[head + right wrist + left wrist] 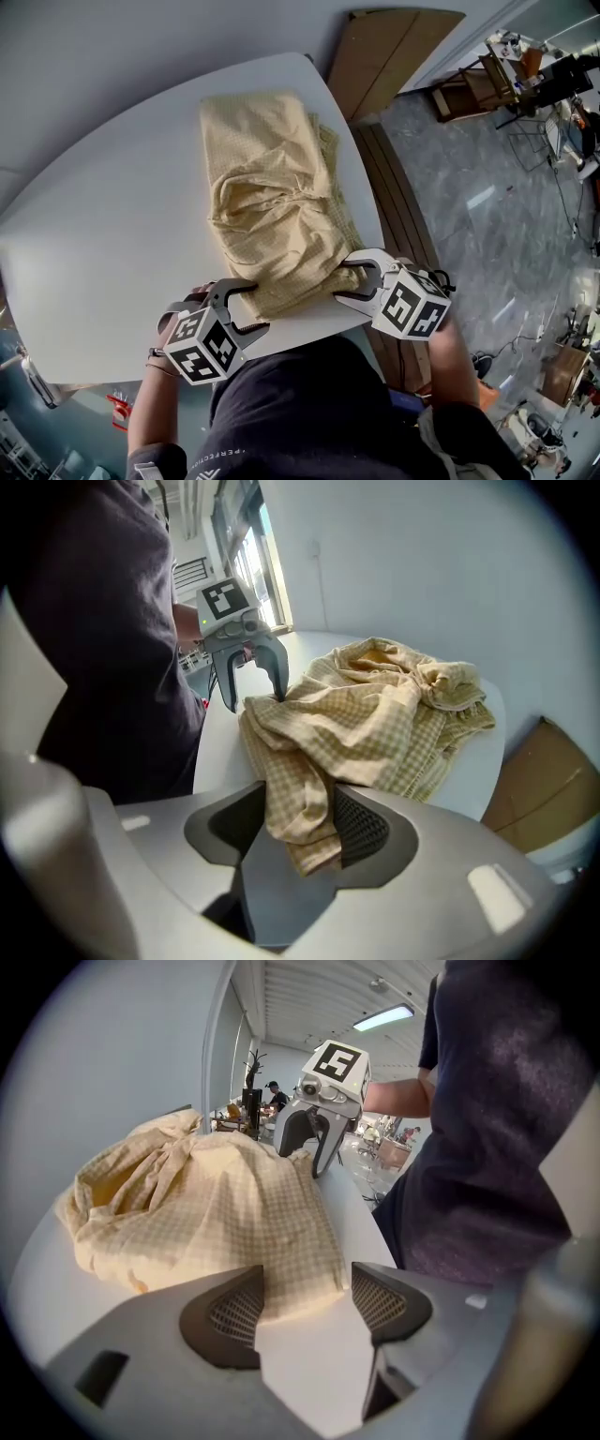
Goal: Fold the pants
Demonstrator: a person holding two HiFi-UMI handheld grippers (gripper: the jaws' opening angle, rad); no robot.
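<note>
**One pair of yellow checked pants (267, 202) lies crumpled on one white table (112, 234).**
We count two tools: left gripper (248, 307) and right gripper (345, 279) both gape wide, with the hem lying loose between each one's jaws.

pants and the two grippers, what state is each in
pants: loosely bunched on the table, not neatly folded
left gripper: open, pants corner between its jaws, not pinched
right gripper: open, pants edge hanging loose between its jaws
</note>
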